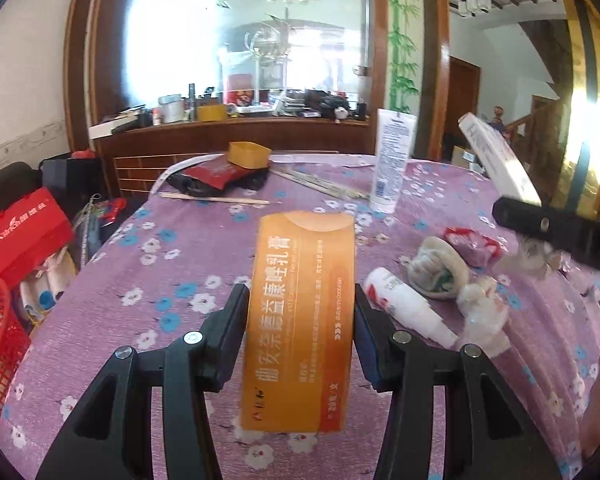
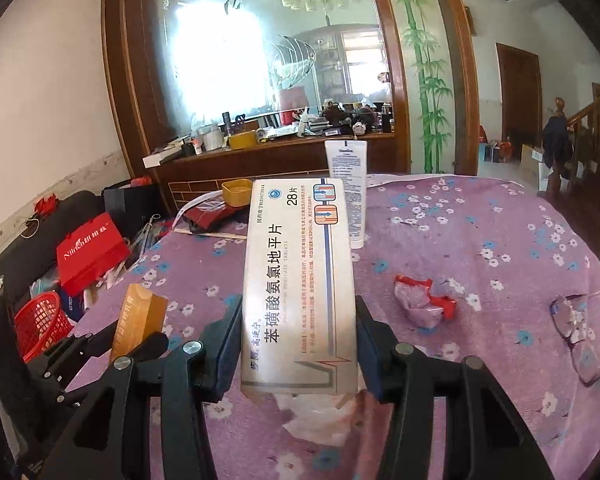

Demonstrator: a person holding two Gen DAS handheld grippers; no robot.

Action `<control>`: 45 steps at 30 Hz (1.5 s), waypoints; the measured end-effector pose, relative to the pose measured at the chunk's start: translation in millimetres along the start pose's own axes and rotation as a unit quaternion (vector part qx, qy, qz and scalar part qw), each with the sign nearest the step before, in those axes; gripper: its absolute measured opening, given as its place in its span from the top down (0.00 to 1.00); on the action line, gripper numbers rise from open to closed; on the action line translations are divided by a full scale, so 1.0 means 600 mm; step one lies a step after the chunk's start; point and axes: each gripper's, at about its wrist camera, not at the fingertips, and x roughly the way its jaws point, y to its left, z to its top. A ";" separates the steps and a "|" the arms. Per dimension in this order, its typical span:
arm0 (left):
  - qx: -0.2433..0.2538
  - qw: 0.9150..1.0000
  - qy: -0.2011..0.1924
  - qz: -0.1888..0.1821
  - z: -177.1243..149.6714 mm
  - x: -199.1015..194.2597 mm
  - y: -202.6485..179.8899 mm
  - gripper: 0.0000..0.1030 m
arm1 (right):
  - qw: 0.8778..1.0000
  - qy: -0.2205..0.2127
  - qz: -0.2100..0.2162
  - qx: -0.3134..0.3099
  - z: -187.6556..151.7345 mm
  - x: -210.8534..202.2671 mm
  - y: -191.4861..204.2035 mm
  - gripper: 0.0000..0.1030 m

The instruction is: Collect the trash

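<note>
We saw a purple flowered tablecloth (image 1: 148, 280) with a white tube (image 1: 392, 160) standing upright far right, a yellow tub (image 1: 247, 155) far left, and a red basket (image 2: 40, 322) off the left edge.

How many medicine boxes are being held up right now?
2. An orange box is clamped in the left tool; a white tablet box is clamped in the right tool. Others may be hidden.
</note>
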 end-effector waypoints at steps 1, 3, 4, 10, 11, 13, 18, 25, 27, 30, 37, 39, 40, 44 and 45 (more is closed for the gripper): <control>-0.004 1.000 -0.002 0.006 0.001 0.000 0.003 0.54 | 1.000 0.003 0.004 -0.002 -0.007 0.006 0.007 0.47; -0.010 1.000 -0.005 0.014 0.003 -0.001 0.008 0.54 | 1.000 0.011 0.002 -0.025 -0.012 0.018 0.025 0.47; -0.010 1.000 -0.006 0.017 0.004 -0.001 0.008 0.54 | 0.999 0.008 0.000 -0.036 -0.013 0.019 0.029 0.46; 0.001 1.000 -0.005 0.027 0.004 0.002 0.003 0.54 | 0.998 0.032 0.010 -0.055 -0.039 0.031 0.034 0.46; 0.001 1.000 -0.005 0.029 0.004 0.004 0.004 0.54 | 0.998 0.027 0.011 -0.061 -0.039 0.027 0.037 0.46; -0.004 1.000 0.006 0.023 0.003 0.010 0.007 0.54 | 0.998 0.019 0.010 -0.067 -0.040 0.019 0.042 0.46; -0.045 0.996 0.074 -0.020 -0.006 0.046 0.031 0.56 | 0.998 0.012 0.016 -0.061 -0.038 0.009 0.039 0.46; -0.062 0.992 0.104 -0.033 -0.015 0.062 0.038 0.56 | 0.999 0.017 0.024 -0.044 -0.037 0.009 0.028 0.46; -0.062 0.992 0.101 -0.034 -0.016 0.060 0.036 0.57 | 0.999 0.018 0.024 -0.043 -0.038 0.009 0.028 0.46; -0.065 0.994 0.081 -0.033 -0.012 0.047 0.038 0.57 | 0.999 0.016 0.025 -0.043 -0.038 0.008 0.028 0.46; -0.024 0.999 0.004 0.028 0.001 0.005 0.019 0.57 | 0.998 0.014 0.030 -0.053 -0.039 0.007 0.034 0.46; -0.016 0.999 -0.007 0.040 0.003 -0.001 0.016 0.57 | 0.998 0.015 0.031 -0.058 -0.042 0.006 0.039 0.46; -0.012 0.999 -0.009 0.048 0.002 -0.001 0.015 0.57 | 0.998 0.015 0.031 -0.062 -0.043 0.006 0.042 0.46; -0.003 0.998 -0.016 0.062 0.003 -0.002 0.010 0.57 | 0.997 0.016 0.029 -0.072 -0.046 0.006 0.050 0.46; -0.001 0.998 -0.017 0.066 0.004 -0.002 0.009 0.57 | 0.997 0.017 0.029 -0.074 -0.047 0.007 0.051 0.46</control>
